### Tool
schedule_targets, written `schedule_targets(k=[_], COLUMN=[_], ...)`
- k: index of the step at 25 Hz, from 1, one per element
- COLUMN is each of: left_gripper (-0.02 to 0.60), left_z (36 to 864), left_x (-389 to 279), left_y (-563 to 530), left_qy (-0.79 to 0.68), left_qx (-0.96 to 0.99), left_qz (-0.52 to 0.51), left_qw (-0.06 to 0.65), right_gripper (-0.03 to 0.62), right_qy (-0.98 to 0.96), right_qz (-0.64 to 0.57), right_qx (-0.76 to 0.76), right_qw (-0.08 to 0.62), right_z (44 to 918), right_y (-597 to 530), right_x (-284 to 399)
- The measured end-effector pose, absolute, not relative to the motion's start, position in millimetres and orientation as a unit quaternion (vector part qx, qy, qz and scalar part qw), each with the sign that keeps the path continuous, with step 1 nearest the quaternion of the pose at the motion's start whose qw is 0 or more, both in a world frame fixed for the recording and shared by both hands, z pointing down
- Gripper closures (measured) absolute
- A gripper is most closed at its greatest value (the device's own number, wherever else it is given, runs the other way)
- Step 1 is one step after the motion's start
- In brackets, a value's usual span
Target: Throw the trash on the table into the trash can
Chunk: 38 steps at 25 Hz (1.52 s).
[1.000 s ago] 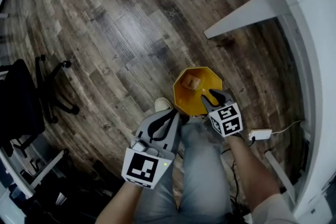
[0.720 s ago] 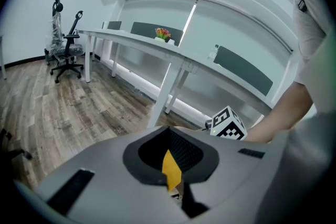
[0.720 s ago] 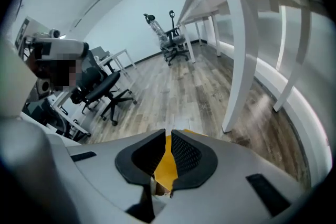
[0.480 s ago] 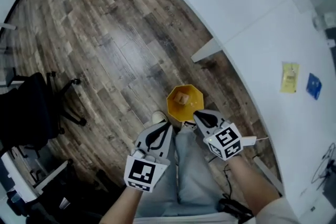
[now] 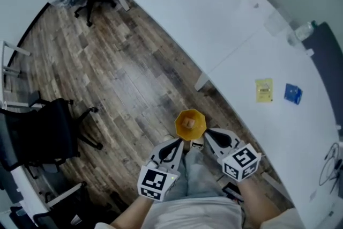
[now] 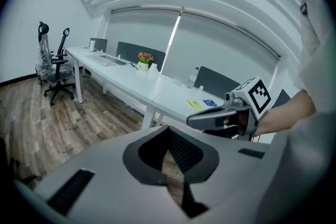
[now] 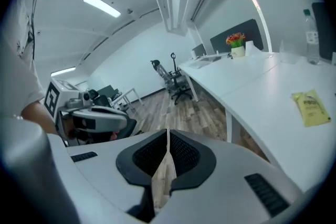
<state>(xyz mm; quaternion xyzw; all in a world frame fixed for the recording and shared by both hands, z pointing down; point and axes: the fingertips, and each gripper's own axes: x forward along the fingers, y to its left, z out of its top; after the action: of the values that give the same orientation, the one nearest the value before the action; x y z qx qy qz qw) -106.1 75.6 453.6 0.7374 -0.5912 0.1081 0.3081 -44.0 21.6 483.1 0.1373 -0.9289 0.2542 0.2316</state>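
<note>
A person stands over an orange trash can on the wood floor, holding both grippers low in front of the body, their tips pointing toward the can. The remaining trash lies ahead and to the person's right, up on the white table: a yellow packet lying flat, its longer side seeming to point roughly away from the person, and a small blue packet just beside it, farther right. The right gripper is the nearer of the two to both packets. Its jaws are pressed together with nothing between them. The left gripper also has its jaws closed tip to tip and carries nothing.
</note>
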Motion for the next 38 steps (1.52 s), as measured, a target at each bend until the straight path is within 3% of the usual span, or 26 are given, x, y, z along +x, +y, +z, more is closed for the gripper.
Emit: schedule_targets(k=[5, 17, 24, 33, 38], left_gripper=[0.581, 0.581, 0.581, 0.581, 0.581], left_z=[407.9, 336.6, 326.5, 332.3, 325.3], left_x=[-106.0, -88.4, -90.9, -86.4, -83.5], left_y=[80.6, 50.2, 38.1, 36.7, 32.4], left_qy=[-0.592, -0.582, -0.585, -0.568, -0.566], left_qx=[0.741, 0.766, 0.768, 0.769, 0.780], left_qz=[0.108, 0.084, 0.085, 0.076, 0.096], left_qw=[0.297, 0.258, 0.247, 0.285, 0.250], right_gripper=[0.551, 0.551, 0.551, 0.551, 0.551], right_qy=[-0.938, -0.949, -0.947, -0.943, -0.943], right_qz=[0.237, 0.213, 0.213, 0.221, 0.222], right_qx=[0.171, 0.177, 0.189, 0.201, 0.203], right_qw=[0.185, 0.150, 0.147, 0.146, 0.145], right_z=[412.2, 329.1, 319.9, 328.8, 329.4], right_y=[19.1, 0.2, -7.5, -14.2, -16.8], right_x=[-38.0, -34.2, -22.5, -10.2, -6.7])
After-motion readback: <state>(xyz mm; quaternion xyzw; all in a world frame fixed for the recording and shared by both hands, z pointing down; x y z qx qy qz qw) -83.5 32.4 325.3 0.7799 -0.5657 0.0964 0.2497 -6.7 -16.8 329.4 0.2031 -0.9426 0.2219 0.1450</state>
